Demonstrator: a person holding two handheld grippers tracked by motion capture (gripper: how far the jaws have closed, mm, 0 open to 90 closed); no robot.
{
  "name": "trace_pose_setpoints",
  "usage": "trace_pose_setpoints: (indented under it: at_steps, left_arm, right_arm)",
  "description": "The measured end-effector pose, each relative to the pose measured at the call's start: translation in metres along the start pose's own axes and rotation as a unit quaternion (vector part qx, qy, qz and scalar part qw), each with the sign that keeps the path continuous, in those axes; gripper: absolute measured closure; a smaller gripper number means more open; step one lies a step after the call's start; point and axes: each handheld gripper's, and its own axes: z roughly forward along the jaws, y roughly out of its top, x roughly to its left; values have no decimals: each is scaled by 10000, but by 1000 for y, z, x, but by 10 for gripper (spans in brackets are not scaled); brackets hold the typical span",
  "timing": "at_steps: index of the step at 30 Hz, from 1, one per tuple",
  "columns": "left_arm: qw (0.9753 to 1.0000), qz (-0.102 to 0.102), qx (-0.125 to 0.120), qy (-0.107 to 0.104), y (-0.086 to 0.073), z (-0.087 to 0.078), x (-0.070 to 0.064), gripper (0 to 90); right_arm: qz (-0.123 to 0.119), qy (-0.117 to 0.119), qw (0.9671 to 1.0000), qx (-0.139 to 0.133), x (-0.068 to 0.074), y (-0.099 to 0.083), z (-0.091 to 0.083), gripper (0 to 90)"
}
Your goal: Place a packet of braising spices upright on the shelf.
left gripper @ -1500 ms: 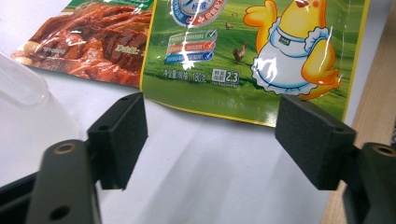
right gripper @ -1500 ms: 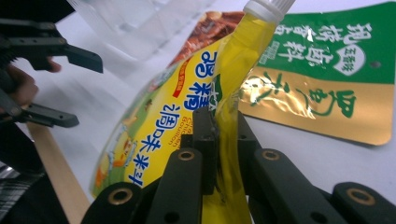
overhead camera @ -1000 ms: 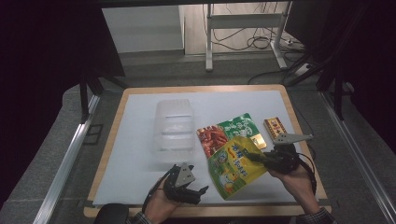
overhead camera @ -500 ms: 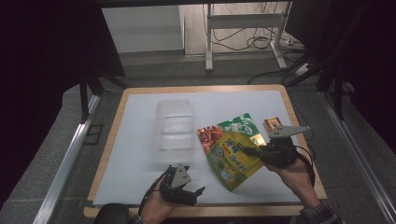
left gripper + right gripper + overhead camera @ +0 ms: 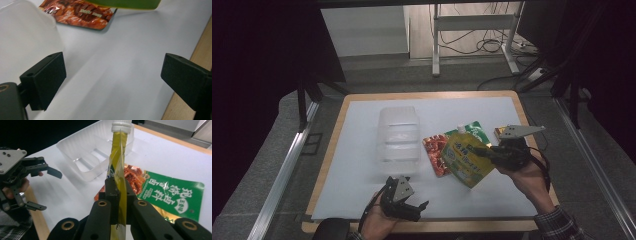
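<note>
Yellow pouch (image 5: 466,160): we count one, white-capped, clamped in the right gripper (image 5: 486,150) above the table (image 5: 362,115); print unreadable.
Flat packets: two, red packet (image 5: 434,150) and green packet (image 5: 172,192) with Chinese lettering.
Clear tray (image 5: 398,134): one.
Left gripper (image 5: 414,210): jaws spread, holding nothing.

- Left gripper (image 5: 408,207): black linkage arms, square black jaw pads, grey three-cornered plate with dark screws on top.
- Right gripper (image 5: 479,150): black, brass-ringed pivots, grey plate above.
- Sleeve (image 5: 557,225) behind it: apparently plaid.
</note>
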Motion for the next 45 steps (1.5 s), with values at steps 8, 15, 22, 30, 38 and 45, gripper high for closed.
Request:
trace_pose_setpoints:
  at_steps: [8, 15, 22, 30, 38, 45]
  left_arm:
    - [9999, 9, -73, 138, -5, -3, 2, 7]
    - [9997, 73, -8, 253, -10, -4, 4, 0]
    - [9996, 48, -8, 294, -13, -7, 6, 0]
    - [9998, -9, -61, 211, -15, -10, 7, 0]
    - [9999, -49, -136, 50, -16, -13, 6, 0]
    - [9998, -79, -168, -28, -17, -13, 7, 0]
  right_arm:
    - [-62, -63, 9999, -139, -8, 13, 2, 877]
    - [-22, 43, 9997, -258, -16, 26, 9, 877]
    - [-86, 58, 9994, -317, -20, 38, 17, 877]
    - [-149, 87, 9992, -374, -24, 53, 26, 877]
    - [-229, 120, 9987, -429, -27, 64, 36, 877]
    - [-264, 86, 9987, -416, -31, 74, 47, 877]
